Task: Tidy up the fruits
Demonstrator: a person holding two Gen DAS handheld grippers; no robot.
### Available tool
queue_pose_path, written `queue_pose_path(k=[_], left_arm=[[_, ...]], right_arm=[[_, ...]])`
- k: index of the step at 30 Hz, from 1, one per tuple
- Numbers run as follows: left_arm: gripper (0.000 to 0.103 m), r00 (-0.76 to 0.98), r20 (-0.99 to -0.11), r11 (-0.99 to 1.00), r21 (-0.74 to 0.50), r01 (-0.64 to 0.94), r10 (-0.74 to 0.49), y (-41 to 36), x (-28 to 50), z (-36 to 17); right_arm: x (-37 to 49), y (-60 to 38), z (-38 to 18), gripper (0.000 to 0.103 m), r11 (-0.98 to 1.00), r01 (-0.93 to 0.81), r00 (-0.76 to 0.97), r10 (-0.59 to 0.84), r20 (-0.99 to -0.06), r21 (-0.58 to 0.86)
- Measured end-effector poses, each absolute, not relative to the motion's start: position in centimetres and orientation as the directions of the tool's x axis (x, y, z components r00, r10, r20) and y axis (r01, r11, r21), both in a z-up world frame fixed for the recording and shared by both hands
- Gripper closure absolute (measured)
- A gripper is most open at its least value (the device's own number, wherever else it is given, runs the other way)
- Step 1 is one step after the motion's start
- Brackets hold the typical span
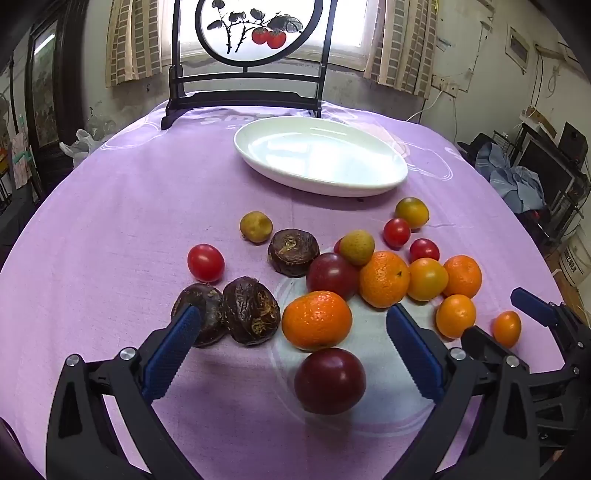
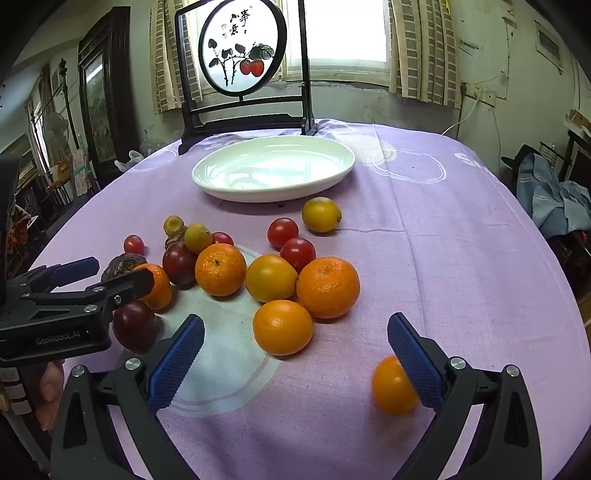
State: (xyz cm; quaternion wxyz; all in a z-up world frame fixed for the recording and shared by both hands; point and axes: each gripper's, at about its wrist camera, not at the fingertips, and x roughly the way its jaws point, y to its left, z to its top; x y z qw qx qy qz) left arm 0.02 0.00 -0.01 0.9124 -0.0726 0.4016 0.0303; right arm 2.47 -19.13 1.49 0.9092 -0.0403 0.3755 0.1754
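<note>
A white plate [image 1: 320,157] sits empty on the purple tablecloth [image 1: 122,206], in front of a framed painting [image 1: 255,27]. The fruit lies loose on the cloth on the near side of the plate: oranges [image 1: 316,320], red tomatoes [image 1: 205,262], dark plums [image 1: 330,380] and brown wrinkled fruits [image 1: 250,311]. The left gripper [image 1: 291,354] hangs over the pile nearest the plums, jaws spread wide, holding nothing. The right gripper [image 2: 295,360] is likewise wide open and empty, with a small orange [image 2: 391,386] just beside one finger.
</note>
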Motion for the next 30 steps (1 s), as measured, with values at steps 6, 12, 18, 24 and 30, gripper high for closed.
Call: queue_pose_path(k=[6, 12, 18, 24, 30], left_arm=[[0.004, 0.659, -0.752, 0.988, -0.106, -0.114, -0.005, 0.32, 0.61, -0.46], [0.004, 0.656, -0.755, 0.989, -0.099, -0.114, 0.0, 0.3, 0.75, -0.35], [0.004, 0.657, -0.754, 0.988, -0.095, -0.118, 0.006, -0.01, 0.34, -0.47], [0.004, 0.653, -0.758, 0.988, -0.093, -0.12, 0.008, 0.02, 0.44, -0.69], [0.004, 0.651, -0.759, 0.989, -0.091, -0.12, 0.009, -0.03, 0.43, -0.83]], right_arm=[[2.5, -19.05, 1.44, 0.003, 0.935, -0.35, 0.653, 0.282, -0.703, 0.051], [2.55, -19.01, 1.44, 0.003, 0.935, -0.35, 0.651, 0.28, -0.706, 0.049], [2.49, -19.05, 1.46, 0.003, 0.936, -0.348, 0.648, 0.278, -0.709, 0.049], [2.72, -18.78, 1.22, 0.003, 0.935, -0.35, 0.64, 0.278, -0.716, 0.05], [2.78, -18.82, 1.22, 0.003, 0.934, -0.354, 0.635, 0.282, -0.719, 0.054]])
